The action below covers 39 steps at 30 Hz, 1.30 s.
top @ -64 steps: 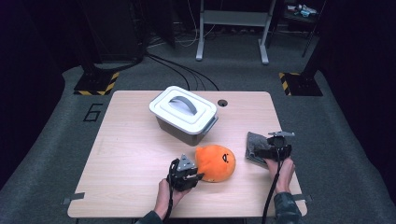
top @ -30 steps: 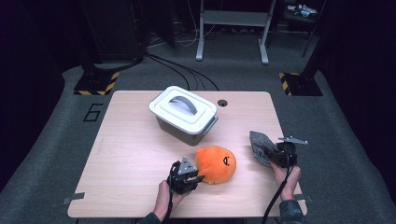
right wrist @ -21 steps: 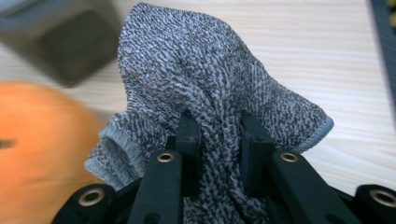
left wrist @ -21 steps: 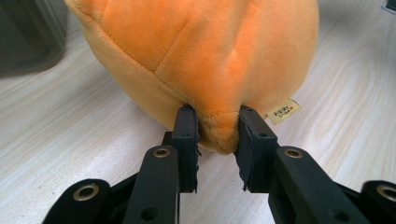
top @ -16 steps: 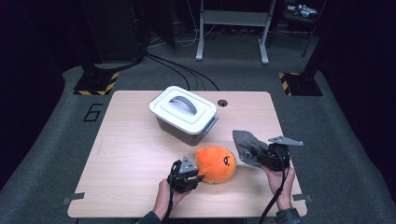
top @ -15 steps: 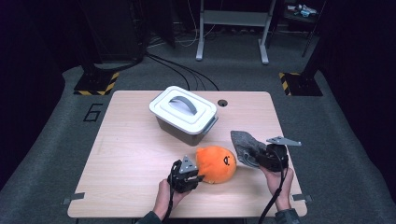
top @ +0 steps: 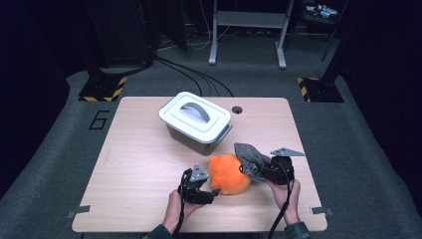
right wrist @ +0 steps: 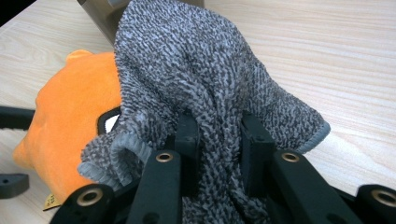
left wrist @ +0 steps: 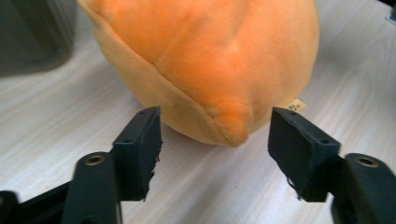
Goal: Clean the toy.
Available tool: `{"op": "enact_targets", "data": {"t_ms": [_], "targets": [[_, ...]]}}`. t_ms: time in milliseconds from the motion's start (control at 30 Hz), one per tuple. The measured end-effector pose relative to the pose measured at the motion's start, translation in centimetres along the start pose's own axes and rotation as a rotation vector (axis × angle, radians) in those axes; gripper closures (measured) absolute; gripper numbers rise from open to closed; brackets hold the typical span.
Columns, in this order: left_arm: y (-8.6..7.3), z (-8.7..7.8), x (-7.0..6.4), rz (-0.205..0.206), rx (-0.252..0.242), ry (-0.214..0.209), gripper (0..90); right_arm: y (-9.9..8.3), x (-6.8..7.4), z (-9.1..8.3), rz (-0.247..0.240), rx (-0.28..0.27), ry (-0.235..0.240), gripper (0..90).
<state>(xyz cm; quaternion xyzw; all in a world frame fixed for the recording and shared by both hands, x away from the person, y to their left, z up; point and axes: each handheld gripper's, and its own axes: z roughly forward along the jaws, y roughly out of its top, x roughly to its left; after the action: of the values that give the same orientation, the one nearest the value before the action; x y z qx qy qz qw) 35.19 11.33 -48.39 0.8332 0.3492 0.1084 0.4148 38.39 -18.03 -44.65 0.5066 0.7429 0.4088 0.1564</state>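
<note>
I've got the grey cloth (right wrist: 205,74) pinched in my right gripper (right wrist: 217,140), jaws clamped tight on a bunched fold of it. In the high view the cloth (top: 249,157) hangs off the front of that gripper (top: 266,172), lifted and draped against the right side of the orange plush toy (top: 228,173). Can't tell whether its lower edge touches the tabletop (top: 139,164).

The plush toy (left wrist: 210,60) sits on the tabletop near the front edge, between my two grippers. My left gripper (left wrist: 215,140) is spread wide with nothing in it; a small pointed nub of the toy lies between the jaws, neither jaw touching it. In the high view that gripper (top: 205,191) is just beside the toy's left side, hand low on the tabletop.

In the right gripper view the toy (right wrist: 70,112) shows to the left behind the cloth, a small label at its bottom edge.

Behind the toy, a grey box with a white handled lid (top: 196,122) stands closed, near the toy but apart from it. A round hole (top: 237,109) sits in the tabletop just right of the box.
</note>
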Motion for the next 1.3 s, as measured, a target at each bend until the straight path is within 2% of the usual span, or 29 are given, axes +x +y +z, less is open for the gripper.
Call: {"op": "enact_targets", "data": {"t_ms": [67,133,200,367,433,533,567,700,800,900,967,1067,1100,1200,1300], "targets": [[0.2,0.0,0.4,-0.013,-0.006,0.005,30.1,0.0,0.0,0.1,0.001,0.004,0.001,72.2],[0.4,0.4,0.9,-0.038,-0.011,-0.017,32.1,0.0,0.0,0.2,0.001,0.011,-0.008,72.2],[0.5,0.8,0.8,-0.041,-0.005,-0.042,43.9,-0.1,-0.1,0.3,0.003,0.018,-0.013,72.2],[0.7,1.0,0.0,-0.001,-0.004,-0.024,62.3,-0.2,-0.1,0.1,-0.007,0.017,-0.033,72.3],[0.8,1.1,-0.3,0.019,0.004,-0.003,66.1,0.0,-0.2,-0.4,-0.019,0.007,-0.034,72.3],[0.9,1.1,-0.6,0.042,0.007,0.011,67.2,0.4,-0.3,-1.4,-0.01,-0.01,-0.038,72.2],[0.9,1.1,-0.7,0.038,0.004,0.01,67.4,0.6,-0.2,-1.7,-0.011,-0.018,-0.033,72.2],[0.9,1.0,-0.9,0.027,0.001,0.015,67.9,1.5,1.4,-2.6,-0.049,-0.019,-0.012,72.0],[0.9,1.0,-1.0,0.027,0.005,0.024,68.2,2.0,3.2,-2.4,-0.091,-0.021,0.017,71.9],[0.9,1.0,-1.0,0.028,0.005,0.025,68.4,1.9,4.1,-1.3,-0.117,0.013,0.027,71.9],[0.8,1.1,-1.0,0.022,0.005,0.018,68.8,1.4,4.2,-0.1,-0.123,0.05,0.003,72.0],[0.8,1.2,-1.2,0.001,-0.02,0.01,70.1,0.7,3.3,0.8,-0.116,0.053,-0.01,72.1],[1.0,1.2,-1.4,0.004,-0.02,0.014,70.4,0.5,3.0,0.9,-0.096,0.054,-0.005,72.1],[1.4,1.2,-2.0,0.02,-0.029,0.023,72.0,0.4,2.2,0.6,-0.073,0.061,-0.013,72.0],[1.7,1.2,-2.4,0.027,-0.024,0.021,73.9,0.9,2.5,-0.3,-0.086,0.04,-0.029,71.9]]}}
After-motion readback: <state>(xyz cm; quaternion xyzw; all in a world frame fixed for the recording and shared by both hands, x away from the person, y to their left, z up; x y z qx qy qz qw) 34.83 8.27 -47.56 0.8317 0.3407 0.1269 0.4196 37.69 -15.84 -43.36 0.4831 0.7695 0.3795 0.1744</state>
